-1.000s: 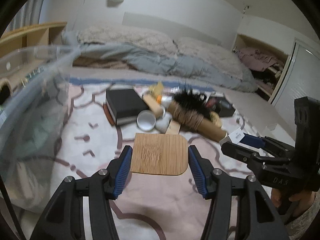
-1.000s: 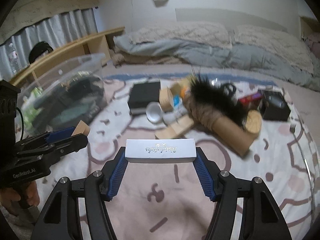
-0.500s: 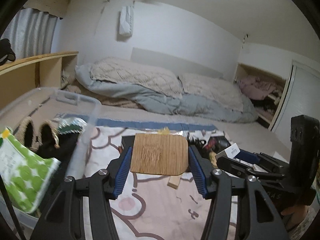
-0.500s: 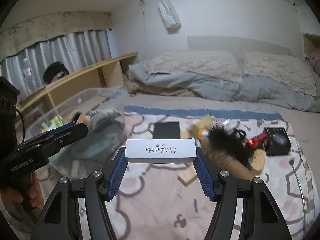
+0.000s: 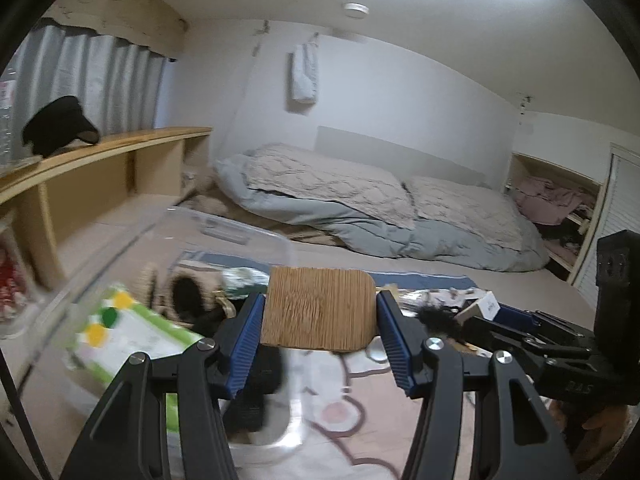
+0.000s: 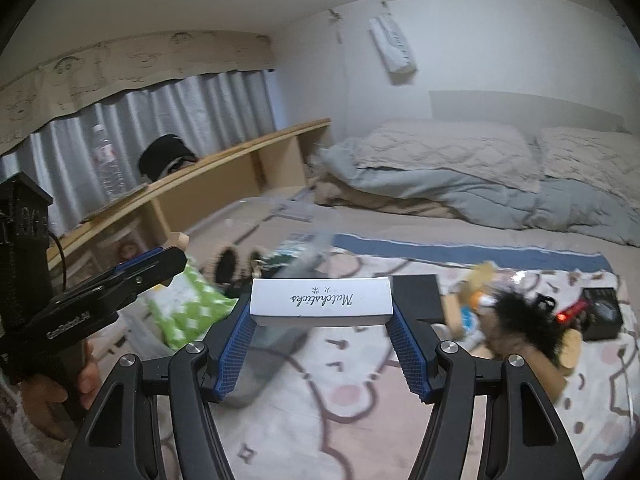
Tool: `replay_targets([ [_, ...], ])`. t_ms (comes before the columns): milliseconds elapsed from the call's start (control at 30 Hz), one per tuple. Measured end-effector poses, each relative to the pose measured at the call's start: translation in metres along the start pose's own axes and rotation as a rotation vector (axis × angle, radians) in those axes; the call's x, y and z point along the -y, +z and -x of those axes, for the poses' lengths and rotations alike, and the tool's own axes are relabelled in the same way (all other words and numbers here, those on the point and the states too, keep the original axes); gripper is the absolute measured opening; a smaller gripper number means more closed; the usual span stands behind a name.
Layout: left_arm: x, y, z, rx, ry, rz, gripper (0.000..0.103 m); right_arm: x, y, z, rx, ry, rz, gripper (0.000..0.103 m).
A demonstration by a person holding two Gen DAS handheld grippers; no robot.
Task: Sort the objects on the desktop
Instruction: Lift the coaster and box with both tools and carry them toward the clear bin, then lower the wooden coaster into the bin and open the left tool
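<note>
1. The wooden board [image 5: 320, 307] is clamped flat between the left gripper [image 5: 320, 332] pads, held in the air just right of the clear bin [image 5: 256, 236].
2. The white box [image 6: 320, 300] is pinched at its two ends by the right gripper [image 6: 320, 320], also aloft, right of the bin.
3. Likely step: carry both over the bin. Clear its near wall first, lower well inside, then release one at a time.
4. The box's long axis runs crosswise between the jaws; the board's grain points away from the camera.
5. Right of the bin, clutter [image 6: 520, 320] waits on the mat [image 6: 360, 380].
</note>
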State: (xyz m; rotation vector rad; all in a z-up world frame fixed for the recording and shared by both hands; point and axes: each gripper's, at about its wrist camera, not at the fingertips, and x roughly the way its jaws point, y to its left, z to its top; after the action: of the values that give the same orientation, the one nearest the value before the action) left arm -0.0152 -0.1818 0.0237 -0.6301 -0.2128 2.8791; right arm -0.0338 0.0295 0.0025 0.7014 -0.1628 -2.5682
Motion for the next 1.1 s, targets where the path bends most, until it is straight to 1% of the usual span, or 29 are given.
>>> replay_targets([
  [167, -0.032, 0.000, 0.008, -0.026, 0.078, -0.017, 0.057, -0.034, 0.003, -0.016, -0.021, 0.057, 0.018, 0.066],
  [333, -0.057, -0.008, 0.002, -0.096, 0.125, -0.031, 0.057, -0.055, 0.001, -0.027, -0.043, 0.096, 0.022, 0.066],
  [400, -0.061, -0.013, -0.005, -0.129, 0.122, -0.036, 0.057, -0.060, 0.000, -0.028, -0.046, 0.102, 0.021, 0.066],
  [567, -0.063, -0.028, -0.027, -0.229, 0.054, -0.020, 0.057, -0.061, 0.002, -0.026, -0.042, 0.100, 0.003, 0.066],
  [633, -0.064, -0.034, -0.034, -0.252, 0.052, -0.015, 0.057, -0.061, 0.003, -0.025, -0.042, 0.094, 0.001, 0.066],
  [767, -0.071, -0.033, -0.035, -0.255, 0.080, -0.006, 0.054, -0.059, 0.002, -0.023, -0.049, 0.082, 0.003, 0.066],
  [933, -0.089, -0.029, -0.034, -0.266, 0.134, 0.000, 0.054, -0.056, -0.002, -0.026, -0.061, 0.088, -0.007, 0.066],
  [1100, -0.096, -0.035, -0.031, -0.274, 0.138, 0.011, 0.054, -0.055, -0.004, -0.031, -0.073, 0.100, -0.018, 0.066],
])
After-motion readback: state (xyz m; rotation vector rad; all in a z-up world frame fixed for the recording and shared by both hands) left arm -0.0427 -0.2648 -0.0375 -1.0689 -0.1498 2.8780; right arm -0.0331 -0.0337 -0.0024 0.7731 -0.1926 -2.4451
